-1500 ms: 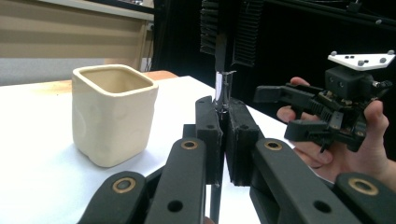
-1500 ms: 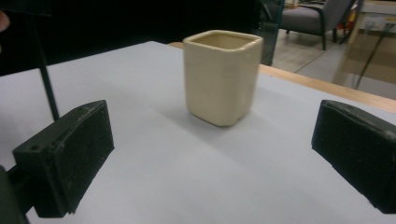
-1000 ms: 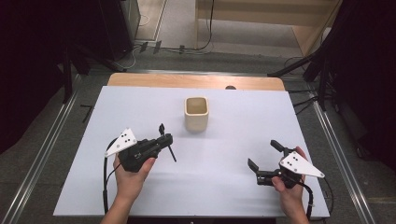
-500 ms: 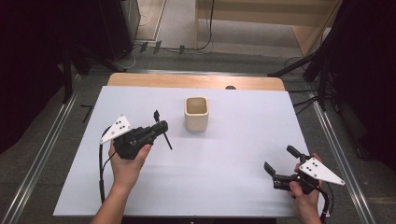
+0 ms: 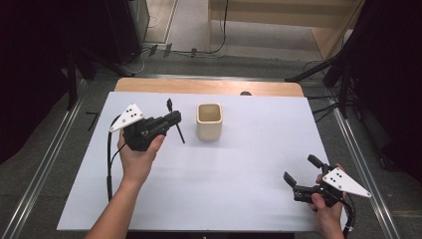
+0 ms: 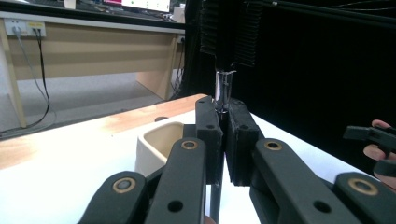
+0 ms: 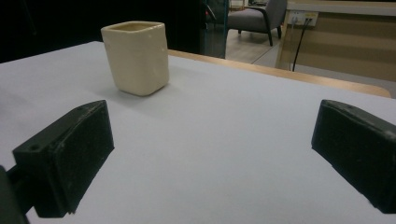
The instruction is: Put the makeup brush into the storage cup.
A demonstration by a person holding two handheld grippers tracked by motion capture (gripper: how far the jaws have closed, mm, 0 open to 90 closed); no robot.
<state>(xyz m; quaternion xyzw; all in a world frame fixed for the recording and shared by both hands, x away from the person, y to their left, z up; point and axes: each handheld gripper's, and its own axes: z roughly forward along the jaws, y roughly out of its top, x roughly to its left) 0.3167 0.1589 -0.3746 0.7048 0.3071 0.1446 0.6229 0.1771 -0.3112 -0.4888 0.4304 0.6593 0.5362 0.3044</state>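
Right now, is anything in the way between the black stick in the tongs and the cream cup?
Nothing visible is. The left tongs hold the thin black stick just left of the cream cup, with bare white table between them.

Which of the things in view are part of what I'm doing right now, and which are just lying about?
In the job:
- pen, clamped in the left gripper
- cup, open top, beside that gripper

Lying about or idle:
- right gripper, jaws open, holding nothing, near the table's front right corner
- small dark thing on the wooden strip behind the cup, too small to tell
- cables on the floor beyond the table
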